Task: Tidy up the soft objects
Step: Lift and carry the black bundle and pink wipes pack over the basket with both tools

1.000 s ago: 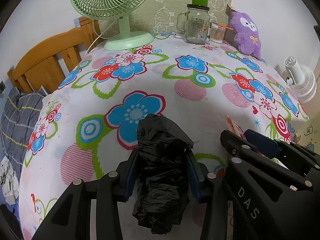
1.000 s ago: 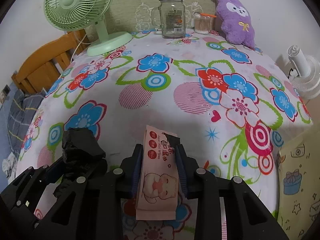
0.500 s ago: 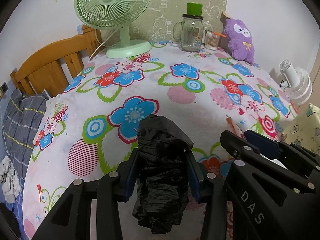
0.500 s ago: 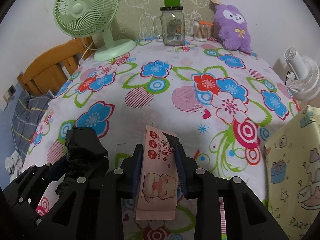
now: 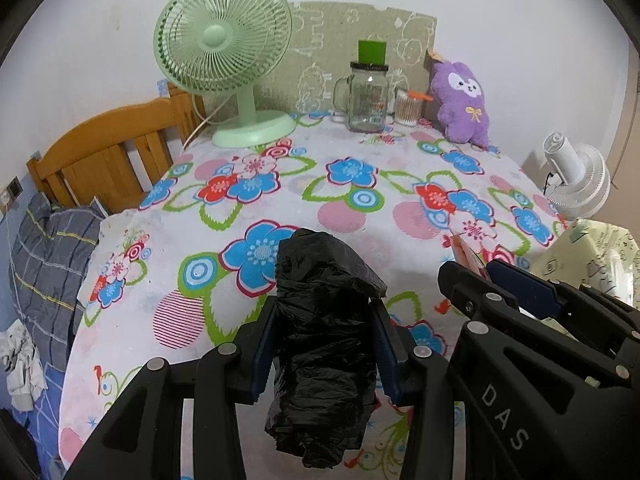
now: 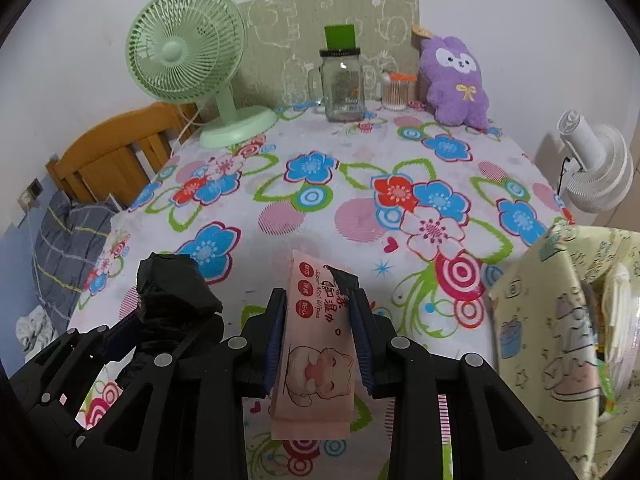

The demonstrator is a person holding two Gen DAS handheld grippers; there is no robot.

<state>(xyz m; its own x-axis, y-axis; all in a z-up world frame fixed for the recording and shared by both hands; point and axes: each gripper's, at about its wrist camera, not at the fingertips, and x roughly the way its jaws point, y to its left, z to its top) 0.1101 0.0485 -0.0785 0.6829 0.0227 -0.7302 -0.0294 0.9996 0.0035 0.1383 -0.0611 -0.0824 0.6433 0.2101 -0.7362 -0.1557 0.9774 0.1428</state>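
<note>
Both grippers are rising away from the desk (image 6: pixel 520 184) compared with a second ago, so more of its flowered cloth, the wall and a yellow bag (image 6: pixel 560 320) at the right edge are coming into view. Nearest the left wrist camera, the left gripper (image 5: pixel 326 322) is clamping a crumpled black plastic bag (image 5: pixel 324 344) between its blue pads; the bag is sticking up above the fingers and hanging below them, clear of the desk. Just to its right, the right gripper (image 6: pixel 320 326) is pinching a pink pack of wet wipes (image 6: pixel 316 344) edge-on, with a cartoon cat printed on the lower part and a dark tab at the upper right corner. This pack is also hanging clear of the cloth. Beyond both, the middle of the desk is showing only its blue, red and pink flower pattern. Along the far edge, from left to right, a green fan (image 5: pixel 224 40), a glass jar (image 5: pixel 366 98) with a green cap, a small cup of cotton swabs (image 5: pixel 408 109) and a purple plush toy (image 5: pixel 464 100) are standing against the wall. Off the desk, a wooden headboard (image 5: pixel 104 152) is showing at the left and a white fan (image 5: pixel 576 176) at the right.
</note>
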